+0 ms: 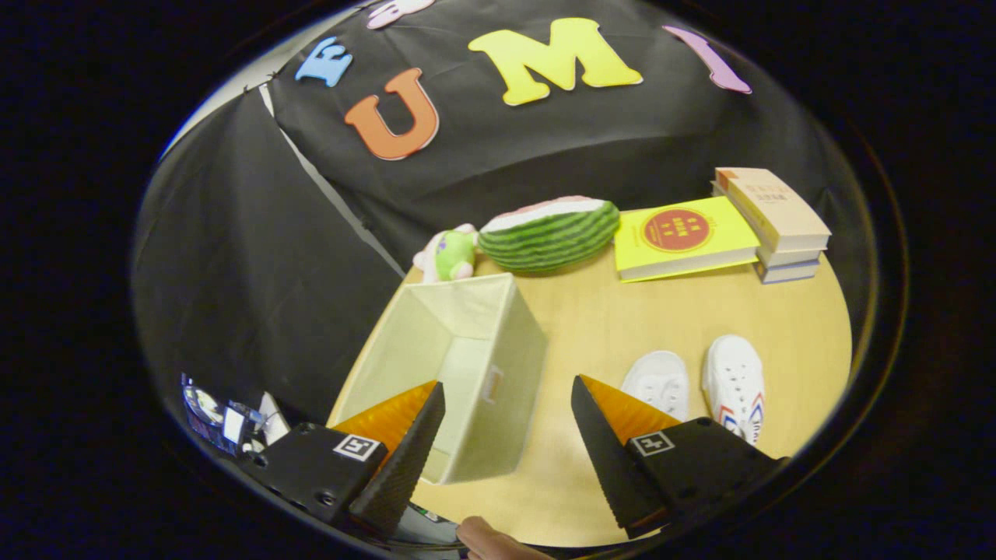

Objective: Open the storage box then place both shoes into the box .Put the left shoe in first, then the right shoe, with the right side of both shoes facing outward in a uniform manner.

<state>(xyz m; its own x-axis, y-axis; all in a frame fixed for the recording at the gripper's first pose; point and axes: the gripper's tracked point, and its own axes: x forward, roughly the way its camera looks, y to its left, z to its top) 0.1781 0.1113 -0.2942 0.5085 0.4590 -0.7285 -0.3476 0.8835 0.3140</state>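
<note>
The fingers of the gripper [506,424] stand apart, empty. Both shoes [696,385] lie just ahead toward the right finger, toes pointing away; the open storage box [455,365] sits ahead-left.

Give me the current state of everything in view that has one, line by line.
Storage box: open, nothing in the part I can see.
Left shoe: upright on the table, outside the box.
Right shoe: upright beside it, outside the box.
Gripper: open, holding nothing.
Yellow book: closed, flat.
Stacked books: closed.
</note>
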